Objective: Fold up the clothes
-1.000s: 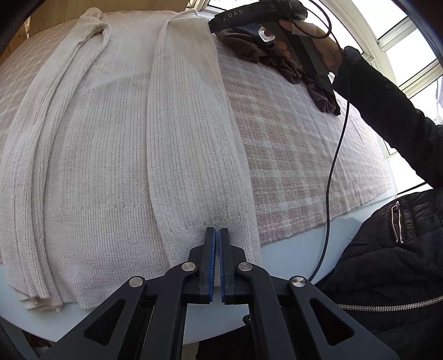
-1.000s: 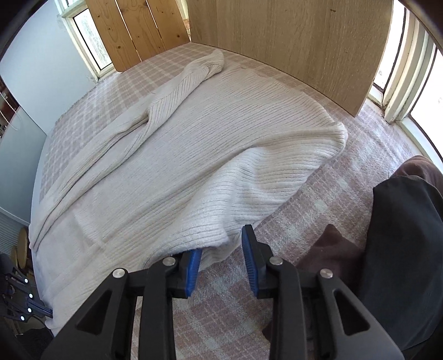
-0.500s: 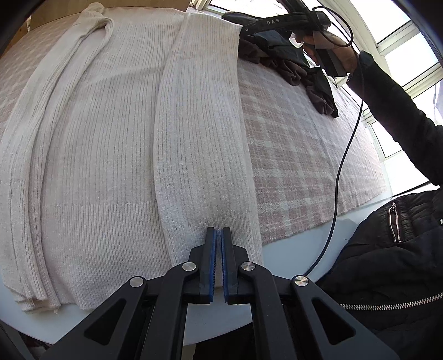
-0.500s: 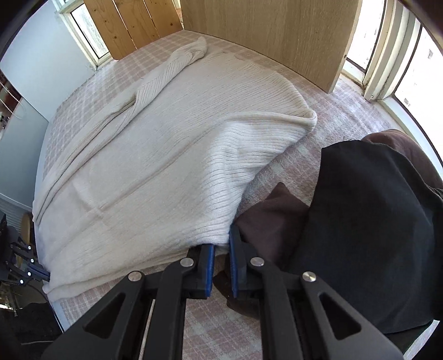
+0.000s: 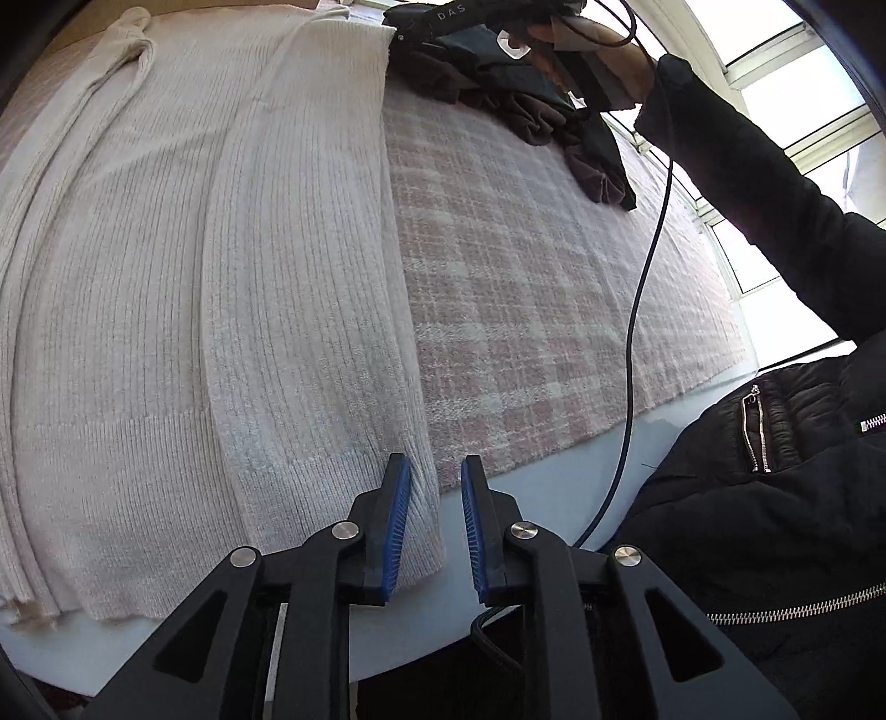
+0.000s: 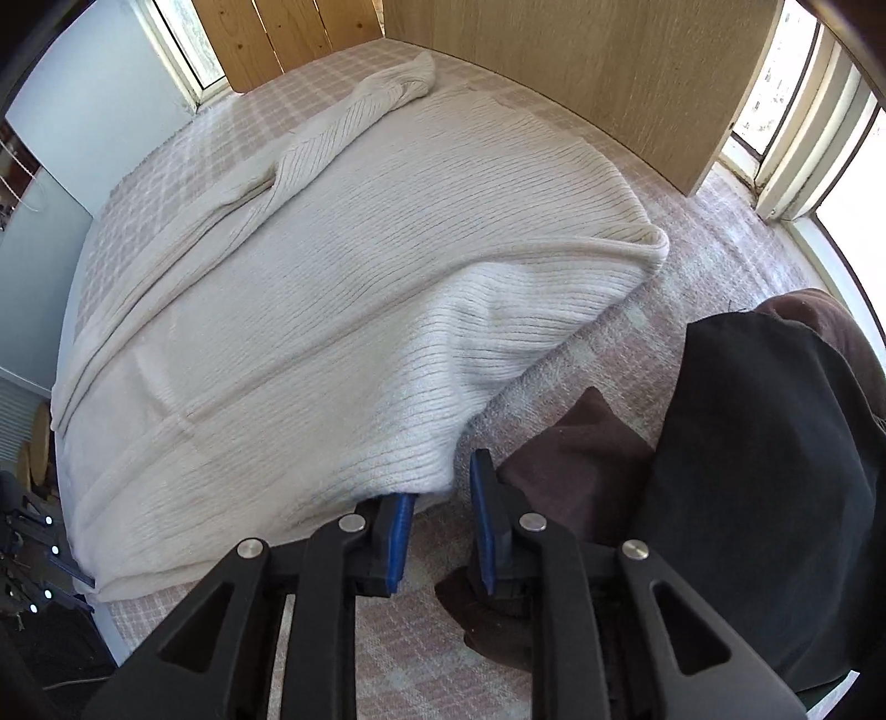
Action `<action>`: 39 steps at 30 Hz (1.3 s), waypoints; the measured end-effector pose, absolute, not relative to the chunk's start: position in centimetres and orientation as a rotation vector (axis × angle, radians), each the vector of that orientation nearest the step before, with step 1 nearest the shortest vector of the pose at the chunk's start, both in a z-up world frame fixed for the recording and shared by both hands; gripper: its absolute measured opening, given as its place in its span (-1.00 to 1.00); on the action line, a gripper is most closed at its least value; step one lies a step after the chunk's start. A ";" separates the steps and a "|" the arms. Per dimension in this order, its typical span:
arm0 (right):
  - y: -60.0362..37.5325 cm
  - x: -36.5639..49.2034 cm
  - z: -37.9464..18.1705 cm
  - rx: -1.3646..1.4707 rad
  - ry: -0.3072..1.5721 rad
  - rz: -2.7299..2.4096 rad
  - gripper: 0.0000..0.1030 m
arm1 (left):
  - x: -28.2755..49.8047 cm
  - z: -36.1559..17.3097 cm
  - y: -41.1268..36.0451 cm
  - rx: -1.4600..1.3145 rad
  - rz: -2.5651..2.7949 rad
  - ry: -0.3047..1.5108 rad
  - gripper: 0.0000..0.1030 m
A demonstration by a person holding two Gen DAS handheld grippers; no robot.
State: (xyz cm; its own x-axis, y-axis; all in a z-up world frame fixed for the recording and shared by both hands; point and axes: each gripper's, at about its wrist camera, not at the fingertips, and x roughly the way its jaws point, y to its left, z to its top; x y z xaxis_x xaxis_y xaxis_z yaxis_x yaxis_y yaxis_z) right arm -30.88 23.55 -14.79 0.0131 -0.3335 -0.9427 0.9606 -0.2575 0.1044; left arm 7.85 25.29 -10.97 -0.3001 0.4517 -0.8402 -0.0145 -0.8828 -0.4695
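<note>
Cream sweater (image 5: 210,288) lies free; both grippers' fingers just parted narrowly; right gripper (image 5: 443,16) reads "DAS".

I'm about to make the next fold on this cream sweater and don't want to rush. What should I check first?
1. Left gripper has let go of the hem: ok, jaws have just been opening, a gap shows between the pads.
2. Right gripper is free of the knit: ok, jaws have just been opening.
3. Folded side panel of the cream sweater lies flat: ok.
4. Far corner is flat: not ok, it humps up.
5. Dark clothes are clear of the sweater: cannot tell, close beside it.
</note>
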 end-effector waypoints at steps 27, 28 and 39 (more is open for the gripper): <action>25.2 -17.2 -14.1 1.019 0.739 -1.262 -0.46 | 7.3 -10.2 26.2 -1.637 2.468 -0.452 -0.61; 25.6 -17.6 -13.7 1.030 0.717 -1.264 -0.46 | 8.0 -9.6 26.2 -1.650 2.497 -0.421 -0.61; 26.9 -13.8 -13.3 1.049 0.688 -1.149 -0.46 | 10.5 -8.8 28.8 -1.712 2.493 -0.099 -0.58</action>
